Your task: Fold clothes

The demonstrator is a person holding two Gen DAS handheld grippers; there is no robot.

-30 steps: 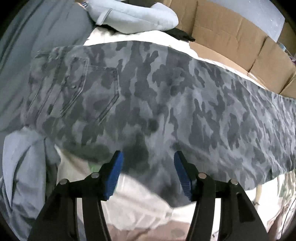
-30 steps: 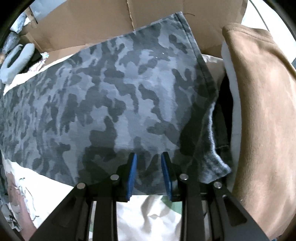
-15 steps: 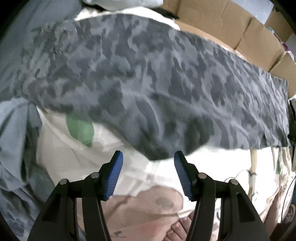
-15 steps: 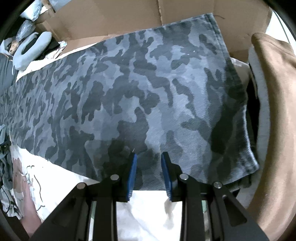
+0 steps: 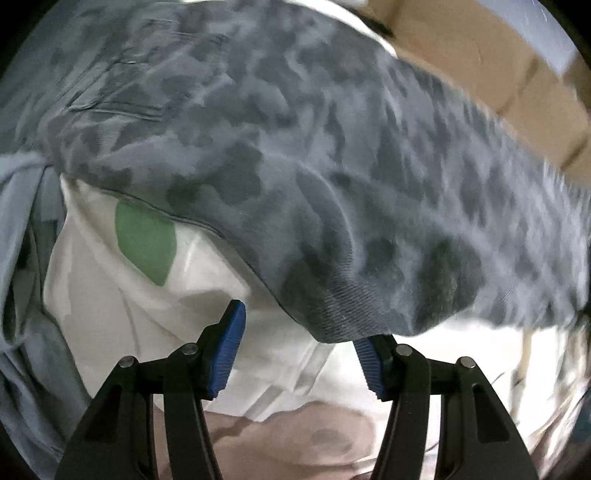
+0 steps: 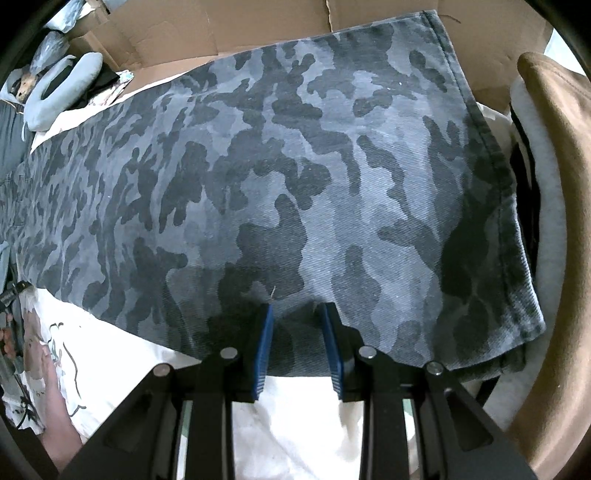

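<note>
Flattened brown cardboard (image 6: 266, 26) lines the far side, its creases and flaps showing. A white printed sheet (image 6: 122, 365) covers the surface, with a green patch (image 5: 146, 240) on it in the left view. A pale blue neck pillow (image 6: 59, 90) lies at the far left. A tan fleece-lined garment (image 6: 554, 192) is heaped to the right. Soft, even light falls overall.

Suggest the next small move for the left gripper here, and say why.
Probably ease the left gripper forward and close on the near edge of the camouflage trousers. Its jaws are open with the edge just between the tips, while the right gripper looks partly closed over the edge near the leg end, grip unclear.
</note>
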